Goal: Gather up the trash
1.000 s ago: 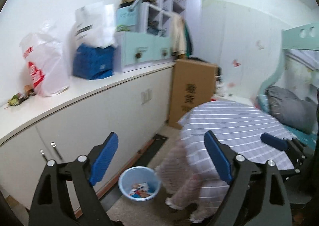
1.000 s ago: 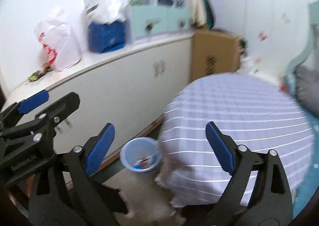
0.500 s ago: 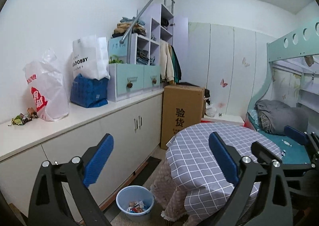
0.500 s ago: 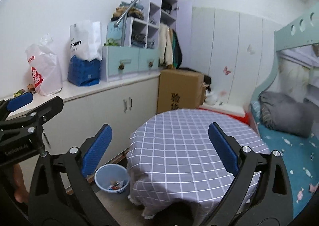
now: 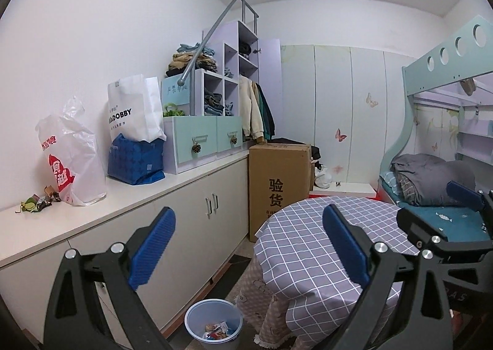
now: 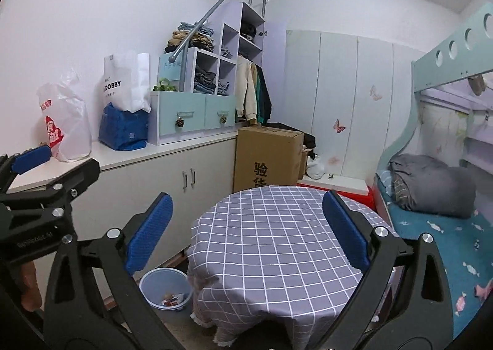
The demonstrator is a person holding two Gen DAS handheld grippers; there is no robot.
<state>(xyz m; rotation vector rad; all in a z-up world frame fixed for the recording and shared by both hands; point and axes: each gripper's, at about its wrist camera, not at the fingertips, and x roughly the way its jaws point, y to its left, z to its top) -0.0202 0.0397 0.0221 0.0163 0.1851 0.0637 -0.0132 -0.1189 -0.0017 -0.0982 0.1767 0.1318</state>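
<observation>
Left claw (image 5: 248,251): spread wide, nothing between its blue pads; it points nearly level into the room.
Right claw (image 6: 246,234): spread wide too, empty, aimed over the table (image 6: 277,245).
Why held so: both claws carry nothing and face the room, which reads as a look round for what to pick up, not a grasp in hand.
Trash (image 5: 38,200): a small heap of crumpled wrappers and leaf scraps on the white worktop (image 5: 129,195), at its near left end, just beside the white plastic bag (image 5: 72,162) with red print.
Trash to claws: up and well to the left of the left claw, well apart from it; the left claw is the nearer one. In the right view the left claw hides that spot.
Bin (image 5: 214,327): a pale blue pail on the floor between the worktop's cupboards and the table, low and just ahead of the left claw; it holds some wrappers already.
Why the bin sits there: probably so scraps from worktop or table drop straight in.
Table top: bare checked cloth, no trash visible on it.
Next, as a judgement: swing the left claw toward the heap and pinch a piece; thin wrappers may slip from broad pads.
</observation>
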